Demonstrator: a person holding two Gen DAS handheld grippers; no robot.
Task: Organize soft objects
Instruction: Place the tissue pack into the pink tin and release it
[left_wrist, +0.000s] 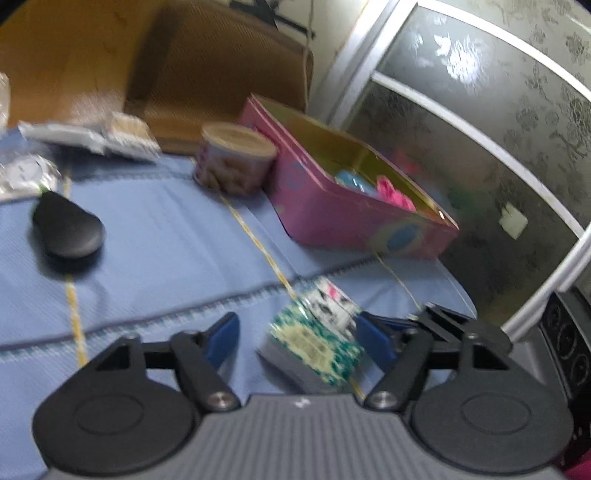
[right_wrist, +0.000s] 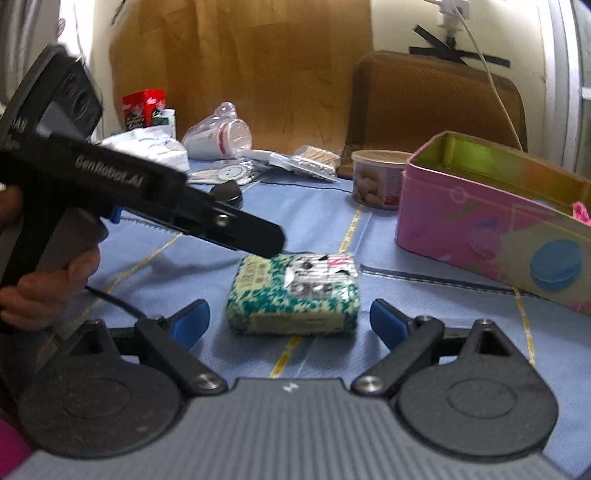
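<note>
A soft green-and-cream patterned packet (right_wrist: 293, 293) lies on the blue tablecloth (right_wrist: 424, 295). My right gripper (right_wrist: 290, 319) is open, its blue pads on either side of the packet's near end without touching it. My left gripper (left_wrist: 299, 339) is open around the same packet (left_wrist: 317, 339), which sits close to its right pad (left_wrist: 375, 341). In the right wrist view the left gripper (right_wrist: 258, 236) reaches in from the left above the packet. A pink tin box (right_wrist: 491, 225) stands open at the right with pink and blue soft items (left_wrist: 373, 186) inside.
A round tin of biscuits (right_wrist: 378, 177) stands beside the box. A black oval object (left_wrist: 68, 229), plastic bags, cotton swabs (right_wrist: 314, 157) and a cup (right_wrist: 221, 138) lie at the far side. A brown chair back (right_wrist: 436, 110) stands behind the table.
</note>
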